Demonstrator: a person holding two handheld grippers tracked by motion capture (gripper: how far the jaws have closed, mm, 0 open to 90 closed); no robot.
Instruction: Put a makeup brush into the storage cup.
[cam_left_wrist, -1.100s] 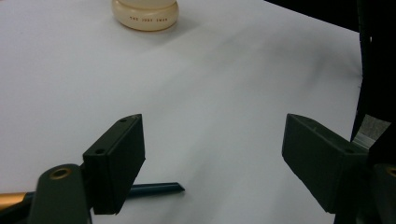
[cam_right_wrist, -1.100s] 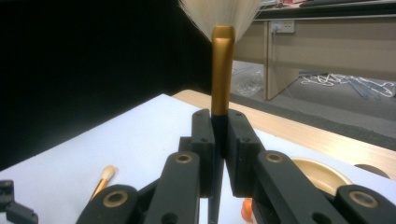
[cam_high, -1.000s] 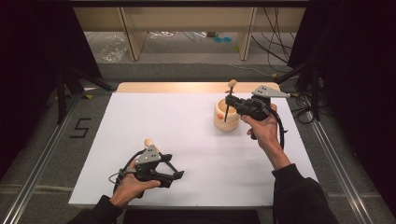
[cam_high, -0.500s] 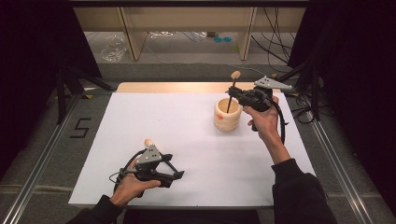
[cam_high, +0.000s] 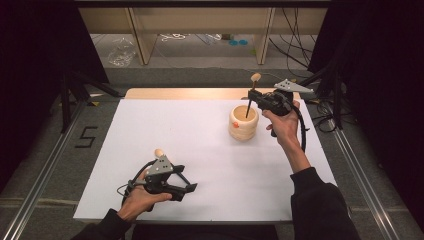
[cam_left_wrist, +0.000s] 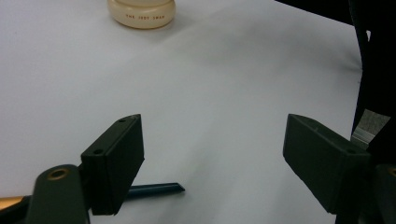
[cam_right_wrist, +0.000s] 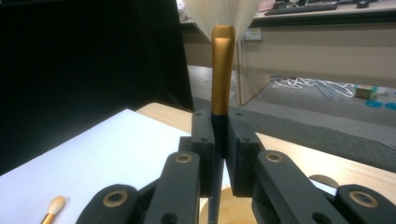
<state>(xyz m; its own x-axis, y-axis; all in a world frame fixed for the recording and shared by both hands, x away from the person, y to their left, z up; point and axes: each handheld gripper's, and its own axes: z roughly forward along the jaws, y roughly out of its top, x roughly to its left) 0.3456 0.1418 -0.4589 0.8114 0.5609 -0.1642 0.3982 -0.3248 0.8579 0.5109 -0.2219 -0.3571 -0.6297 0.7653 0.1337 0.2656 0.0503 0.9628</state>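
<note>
- The 2 black jaws of the right gripper (cam_right_wrist: 219, 154) were clamped on the dark handle of a makeup brush with a gold metal ferrule and pale bristles (cam_right_wrist: 222, 70), which stood upright between them.
- In the right gripper view, the ferrule rose straight above the jaws and the bristles fanned out at the top edge; the handle ran down below the jaws toward the pale rim of a round cream-coloured wooden holder (cam_right_wrist: 233, 212).
- In the high view, the right gripper (cam_high: 256, 101) sat just above and beside that holder (cam_high: 243, 122), and the brush (cam_high: 251, 92) passed from the jaws down into the holder's opening, its pale tip above the gripper.
- The 2 jaws of the left gripper (cam_left_wrist: 212, 161) stood wide apart with nothing between them, only the white table sheet (cam_left_wrist: 210, 93).
- Just below the left-hand jaw in that view, a slim dark pointed stick (cam_left_wrist: 156, 189) lay flat on the sheet, partly hidden by the jaw.
- Far ahead of the left jaws, the cream holder (cam_left_wrist: 141, 13) stood at the top edge of the view, well apart from them.
- In the high view, the left gripper (cam_high: 187, 189) rested low on the sheet in the person's left hand (cam_high: 142, 197), and a 2nd small brush with a tan tip (cam_high: 159, 153) lay just behind it.
- That same small brush (cam_right_wrist: 52, 208) showed down to the left of the right jaws, well apart from them.
</note>
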